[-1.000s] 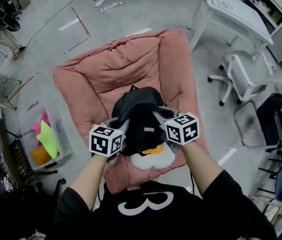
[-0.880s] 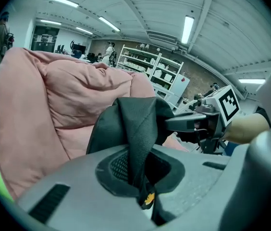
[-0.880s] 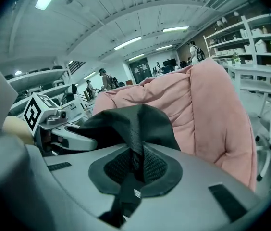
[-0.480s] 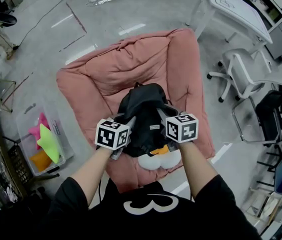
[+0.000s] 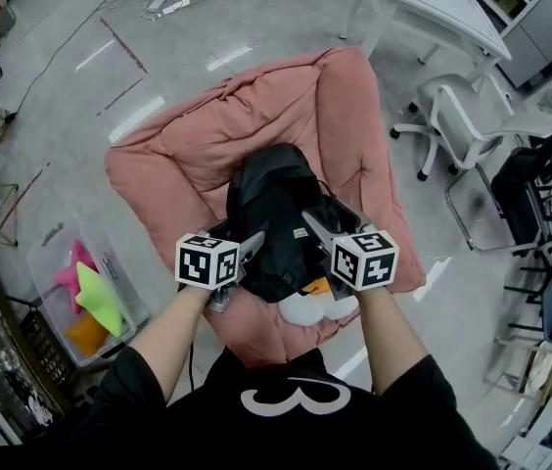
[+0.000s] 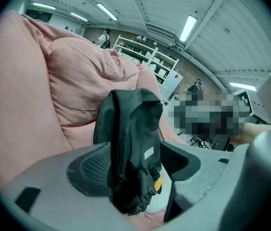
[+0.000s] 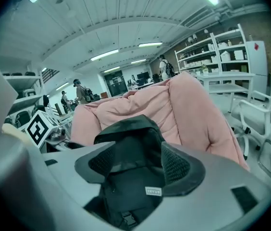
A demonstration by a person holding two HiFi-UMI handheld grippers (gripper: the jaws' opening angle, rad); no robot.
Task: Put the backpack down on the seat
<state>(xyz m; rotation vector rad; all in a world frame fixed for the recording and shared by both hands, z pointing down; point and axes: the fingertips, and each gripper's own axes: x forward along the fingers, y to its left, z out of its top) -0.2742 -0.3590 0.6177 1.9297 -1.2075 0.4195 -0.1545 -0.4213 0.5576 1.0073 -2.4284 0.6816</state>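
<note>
Both jaws are opening right now, so the release is happening. The black backpack (image 5: 274, 218) is sitting in the middle of the pink cushioned seat (image 5: 178, 155), with its top leaning toward the backrest. Its white-and-orange lower end (image 5: 307, 304) is pointing at the person, near the seat's front edge.

Risks from here, as I'm reading it:
- Snagging. Loose fabric is hanging between the pads on both sides. Pulling either hand-held gripper straight back risks catching a fold or strap and dragging the pack toward the front edge.
- Tipping. The pack is looking upright and slumped rather than flat, and the cushion is soft. Once the side support goes, it may be rolling sideways or forward.
- Sliding off. The low end is sitting close to the front lip, so there isn't much margin there.

Positions:
- The left hand-held gripper (image 6: 134, 163) is standing wide apart and gripping nothing. The pack's side fold is running down between the jaws and lying against the left pad (image 6: 91, 166). A clear gap is showing at the other pad.
- The right hand-held gripper (image 7: 140, 165) is also spread wide, with the pack's top and labelled panel filling the space between the jaws. The pads aren't looking pressed in, so I'm calling it released.
- In the head view the two are flanking the pack's lower half, left and right, at about the same height.
</note>
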